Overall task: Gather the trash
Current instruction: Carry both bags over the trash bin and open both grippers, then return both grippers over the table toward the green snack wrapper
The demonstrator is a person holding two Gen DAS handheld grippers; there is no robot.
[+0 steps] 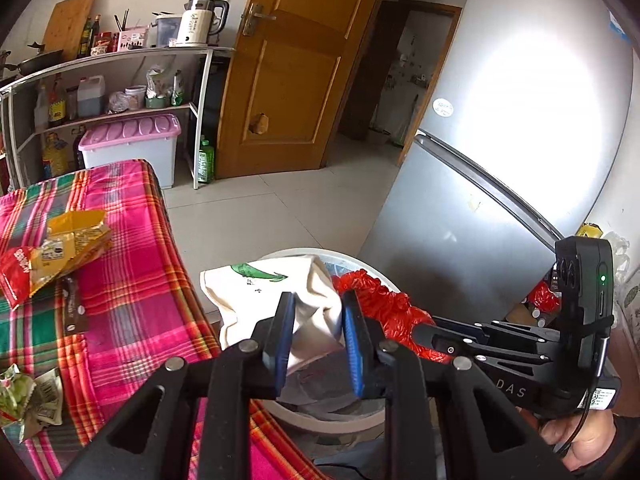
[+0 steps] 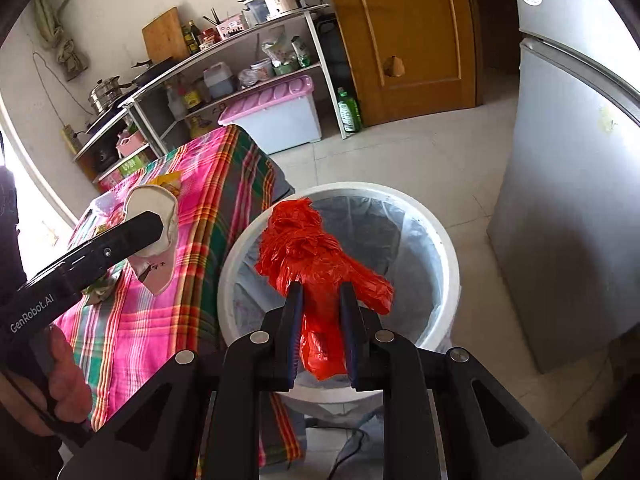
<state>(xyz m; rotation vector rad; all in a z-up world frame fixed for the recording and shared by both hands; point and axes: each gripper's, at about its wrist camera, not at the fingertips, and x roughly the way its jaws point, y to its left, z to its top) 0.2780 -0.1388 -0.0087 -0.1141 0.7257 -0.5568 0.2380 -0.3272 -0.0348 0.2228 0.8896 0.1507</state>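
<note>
The left gripper is clamped on a crumpled white paper bag, the right gripper on a crumpled red plastic bag, above a round white lined bin.

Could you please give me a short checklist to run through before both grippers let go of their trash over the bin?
1. Right gripper clamped on the crumpled red plastic bag: ok.
2. Left gripper clamped on the crumpled white paper bag with green print: ok.
3. Red bag above the mouth of the round white bin with a clear liner: ok.
4. White bag fully over the bin: cannot tell; the right wrist view shows it nearer the pink plaid tablecloth.
5. Room in the bin: ok, the liner looks mostly empty.
6. Table cleared: not ok; yellow and red snack wrappers remain.
</note>
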